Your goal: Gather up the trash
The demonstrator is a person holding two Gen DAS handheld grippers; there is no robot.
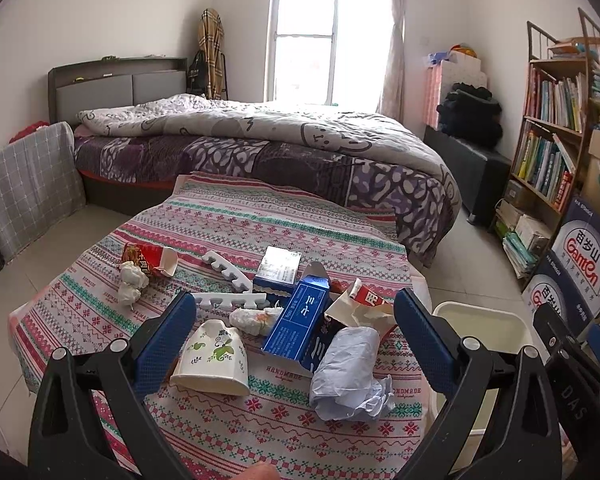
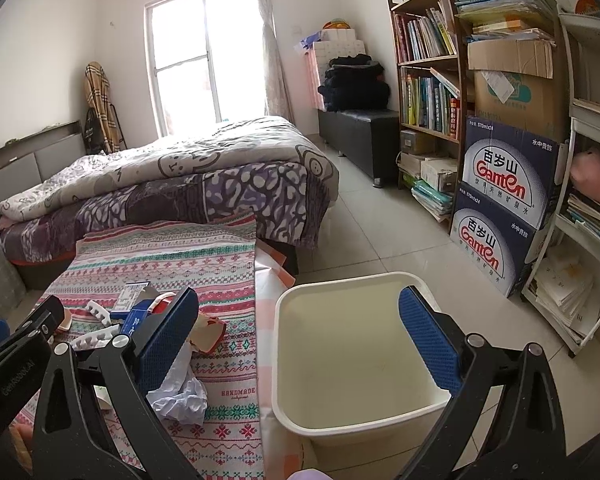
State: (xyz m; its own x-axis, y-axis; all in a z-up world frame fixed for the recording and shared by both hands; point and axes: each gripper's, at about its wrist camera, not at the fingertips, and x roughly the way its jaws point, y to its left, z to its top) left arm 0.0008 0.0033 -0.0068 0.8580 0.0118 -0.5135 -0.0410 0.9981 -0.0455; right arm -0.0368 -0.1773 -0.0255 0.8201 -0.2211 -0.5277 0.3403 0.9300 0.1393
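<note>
1. The trash lies scattered on a table under a patterned cloth (image 1: 236, 224), in the lower middle of the left wrist view.
2. Nearest the camera are a crumpled white bag (image 1: 350, 372) and, lower left of centre, a tipped paper cup (image 1: 212, 356) with a green leaf print.
3. Between them sits a long blue carton (image 1: 300, 320), its flap open, with a crushed red-and-white cup (image 1: 364, 304) just beside it on the right.
4. Farther up the frame are a small blue box (image 1: 278, 270), two white foam strips (image 1: 228, 268), wads of tissue (image 1: 132, 280) and a red noodle cup (image 1: 150, 260) on its side at the left.
5. A cream bin (image 2: 352, 344) stands on the floor just beside the table's right edge, filling the lower middle of the right wrist view.
6. The left gripper (image 1: 296, 344) hovers over the pile, its jaws spread wide and grasping nothing.
7. The right gripper (image 2: 300, 340) hangs above the bin, jaws likewise released, with one blue pad over the table edge and the other over the bin's right side.
8. Behind the table is a bed (image 1: 260, 140); a bookshelf (image 2: 428, 60) and stacked water boxes (image 2: 500, 200) fill the right of the frame.
</note>
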